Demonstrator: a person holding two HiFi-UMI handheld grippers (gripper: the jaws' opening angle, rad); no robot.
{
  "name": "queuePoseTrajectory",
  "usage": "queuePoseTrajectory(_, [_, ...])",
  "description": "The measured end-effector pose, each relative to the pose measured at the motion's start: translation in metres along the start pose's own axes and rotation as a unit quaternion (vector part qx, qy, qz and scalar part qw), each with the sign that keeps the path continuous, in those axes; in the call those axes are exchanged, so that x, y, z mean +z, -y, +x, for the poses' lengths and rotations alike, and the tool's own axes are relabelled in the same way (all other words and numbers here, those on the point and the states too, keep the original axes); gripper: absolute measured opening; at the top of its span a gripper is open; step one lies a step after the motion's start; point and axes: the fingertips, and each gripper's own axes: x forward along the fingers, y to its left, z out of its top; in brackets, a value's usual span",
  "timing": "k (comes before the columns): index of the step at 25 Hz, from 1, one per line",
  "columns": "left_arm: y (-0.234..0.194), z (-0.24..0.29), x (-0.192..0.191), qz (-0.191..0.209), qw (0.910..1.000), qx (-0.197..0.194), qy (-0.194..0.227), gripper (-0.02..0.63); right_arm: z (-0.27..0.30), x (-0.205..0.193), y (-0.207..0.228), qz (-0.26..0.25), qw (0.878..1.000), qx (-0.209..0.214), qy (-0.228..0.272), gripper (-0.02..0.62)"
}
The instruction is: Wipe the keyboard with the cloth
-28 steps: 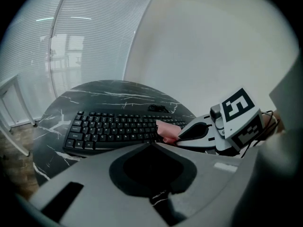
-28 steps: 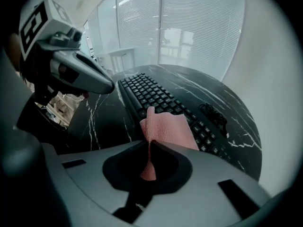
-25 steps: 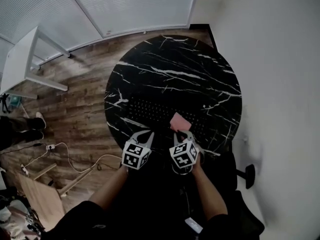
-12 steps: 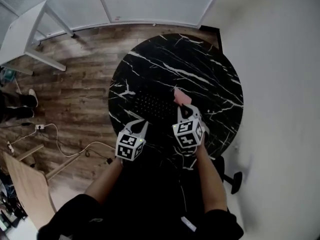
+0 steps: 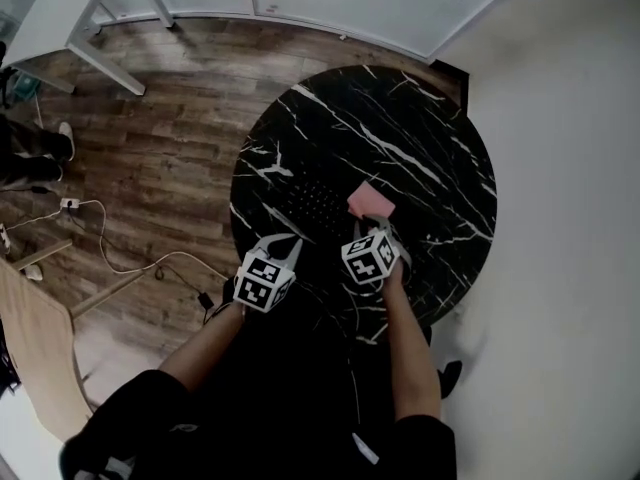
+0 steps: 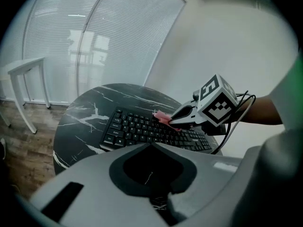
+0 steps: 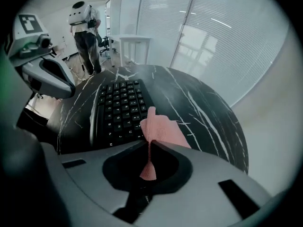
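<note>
A black keyboard (image 5: 315,203) lies on the round black marble table (image 5: 420,138). My right gripper (image 5: 372,226) is shut on a pink cloth (image 5: 368,201), which rests on the right part of the keyboard. In the right gripper view the cloth (image 7: 160,126) is pinched between the jaws and spreads over the keys (image 7: 120,110). My left gripper (image 5: 285,243) hovers at the table's near edge, left of the keyboard, shut with nothing in it. The left gripper view shows the keyboard (image 6: 142,126), the cloth (image 6: 162,117) and the right gripper (image 6: 177,119) over it.
A white table (image 5: 60,18) stands on the wood floor at the upper left. Cables and a power strip (image 5: 70,205) lie on the floor to the left. A white wall runs along the right. A person (image 7: 85,30) stands far behind.
My right gripper has carried the pink cloth from the keyboard's near edge across the keys toward its far side. The left gripper has stayed by the table's near edge.
</note>
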Motion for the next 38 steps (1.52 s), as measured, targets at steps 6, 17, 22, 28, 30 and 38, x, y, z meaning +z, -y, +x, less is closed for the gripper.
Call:
queuePoseTrajectory(6, [-0.003, 0.008, -0.009, 0.017, 0.9998, -0.005, -0.012, -0.003, 0.013, -0.003, -0.018, -0.009, 1.0, 0.019, -0.005, 0.009])
queuePoseTrajectory(17, [-0.007, -0.001, -0.015, 0.028, 0.9994, 0.002, -0.021, -0.003, 0.001, -0.004, -0.065, 0.003, 0.998, 0.06, 0.01, 0.009])
queuePoseTrajectory(22, [-0.011, 0.001, -0.02, 0.018, 0.9995, 0.009, -0.023, -0.003, 0.001, -0.006, -0.08, 0.012, 0.997, 0.07, 0.019, 0.009])
queuePoseTrajectory(28, [-0.017, -0.005, -0.033, 0.025, 0.9992, 0.014, -0.03, -0.003, 0.002, -0.012, -0.107, 0.015, 0.996, 0.082, 0.026, 0.009])
queuePoseTrajectory(30, [-0.02, -0.006, -0.035, 0.024, 0.9991, 0.017, -0.031, -0.003, 0.003, -0.014, -0.109, 0.017, 0.996, 0.078, 0.028, 0.009])
queuePoseTrajectory(38, [-0.031, -0.008, -0.038, 0.018, 0.999, 0.022, -0.033, -0.003, 0.001, -0.011, -0.117, 0.048, 0.994, 0.092, 0.029, 0.009])
